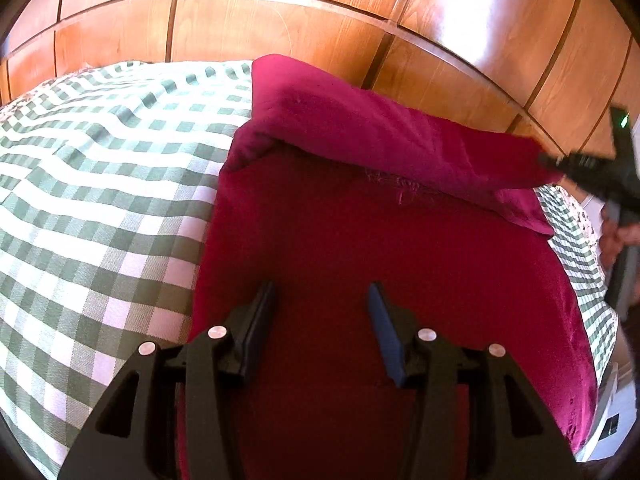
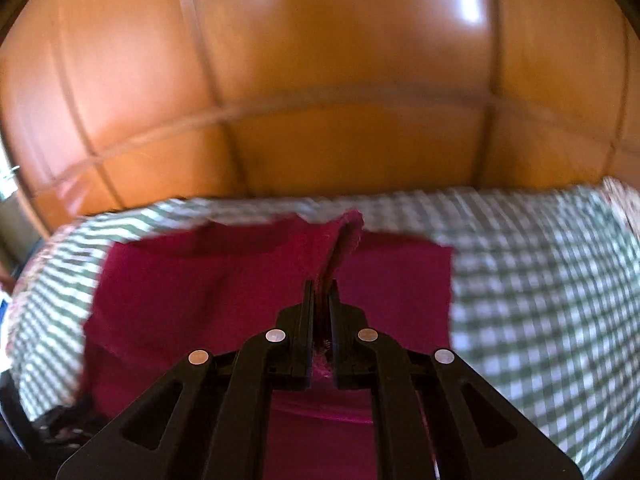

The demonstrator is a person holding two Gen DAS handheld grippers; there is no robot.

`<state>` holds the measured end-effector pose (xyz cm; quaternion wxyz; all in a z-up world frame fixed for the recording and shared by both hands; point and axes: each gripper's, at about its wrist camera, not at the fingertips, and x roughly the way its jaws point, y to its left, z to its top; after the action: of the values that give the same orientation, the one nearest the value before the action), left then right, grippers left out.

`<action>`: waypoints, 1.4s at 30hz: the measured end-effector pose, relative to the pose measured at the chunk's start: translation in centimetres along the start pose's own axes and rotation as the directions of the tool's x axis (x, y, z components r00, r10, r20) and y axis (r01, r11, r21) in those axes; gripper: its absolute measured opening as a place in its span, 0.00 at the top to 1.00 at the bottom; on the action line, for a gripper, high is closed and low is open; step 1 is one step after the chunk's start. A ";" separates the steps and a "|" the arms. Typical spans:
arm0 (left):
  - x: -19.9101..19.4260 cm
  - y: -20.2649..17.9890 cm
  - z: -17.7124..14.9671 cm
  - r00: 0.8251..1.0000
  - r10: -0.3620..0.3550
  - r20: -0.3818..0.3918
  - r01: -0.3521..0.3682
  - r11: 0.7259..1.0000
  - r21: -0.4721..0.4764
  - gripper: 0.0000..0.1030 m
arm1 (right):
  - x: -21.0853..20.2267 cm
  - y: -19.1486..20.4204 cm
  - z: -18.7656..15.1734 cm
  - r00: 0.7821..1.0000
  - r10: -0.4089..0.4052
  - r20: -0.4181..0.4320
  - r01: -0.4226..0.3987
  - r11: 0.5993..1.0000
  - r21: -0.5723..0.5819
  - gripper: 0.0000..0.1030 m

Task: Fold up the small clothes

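Green-checked bedsheet (image 1: 100,200) under glossy wood panelling (image 1: 280,28); magenta cloth (image 1: 380,240) lies on it, far edge folded over. My right claw (image 2: 320,292) pinches that raised fold; my left claw (image 1: 322,300) hovers over the cloth, jaws apart, gripping nothing.

Magenta cloth (image 1: 400,240) on a green-and-white checked bedsheet (image 1: 100,200).

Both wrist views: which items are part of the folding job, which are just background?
In the job:
- magenta cloth, far edge being folded over
- right claw, shut on a pinch of the cloth
- left claw, open over the cloth

Background:
- green checked bedcover under the cloth
- wooden panelled wall behind the bed
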<state>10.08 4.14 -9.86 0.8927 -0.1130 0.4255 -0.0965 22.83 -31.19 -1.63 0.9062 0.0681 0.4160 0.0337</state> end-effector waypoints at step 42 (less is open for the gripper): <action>10.5 4.3 21.1 0.998 0.067 0.013 -0.066 0.992 -0.105 0.89 | 5.0 4.5 -4.3 0.998 -0.054 -0.020 0.050 0.988 -0.144 0.32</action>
<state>33.44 7.89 -5.92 0.8917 -0.1463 0.4262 -0.0433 22.82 -25.70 -7.48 0.9043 -0.0086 0.4248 0.0407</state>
